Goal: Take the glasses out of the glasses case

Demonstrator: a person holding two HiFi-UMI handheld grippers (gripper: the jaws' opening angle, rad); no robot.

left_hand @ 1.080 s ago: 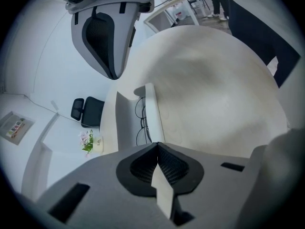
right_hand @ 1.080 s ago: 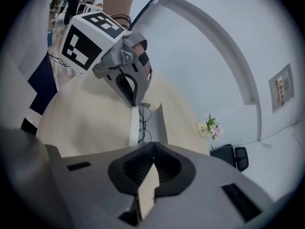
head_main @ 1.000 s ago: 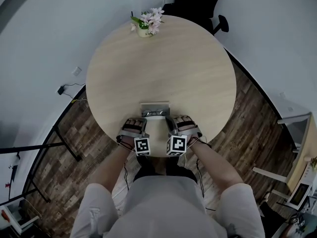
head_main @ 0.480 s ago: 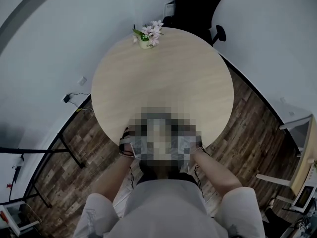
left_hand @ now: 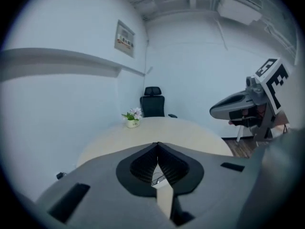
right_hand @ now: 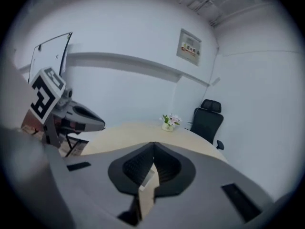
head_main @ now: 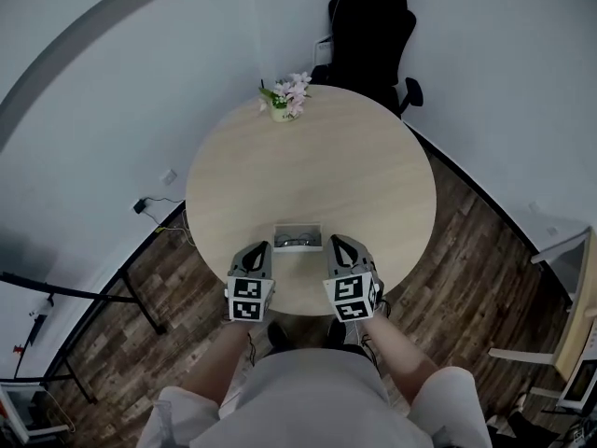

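The glasses case (head_main: 298, 237) lies open near the front edge of the round wooden table (head_main: 308, 157), with the glasses (head_main: 297, 243) inside it. My left gripper (head_main: 258, 248) hovers just left of the case and my right gripper (head_main: 337, 243) just right of it, both above the table's front edge. Each one's jaws meet at the tips with nothing between them. In the left gripper view the shut gripper (left_hand: 157, 145) points over the table, and the case (left_hand: 159, 179) shows below its tips. The right gripper (right_hand: 153, 145) looks the same, with the case (right_hand: 150, 177) below.
A small pot of pink flowers (head_main: 284, 99) stands at the table's far edge. A black office chair (head_main: 371, 26) is behind it by the wall. Wood floor surrounds the table, and a cable and plug (head_main: 142, 205) lie at the left.
Both grippers have lifted off the table beside the case and rolled so their marker cubes face up. The case has stayed in place.
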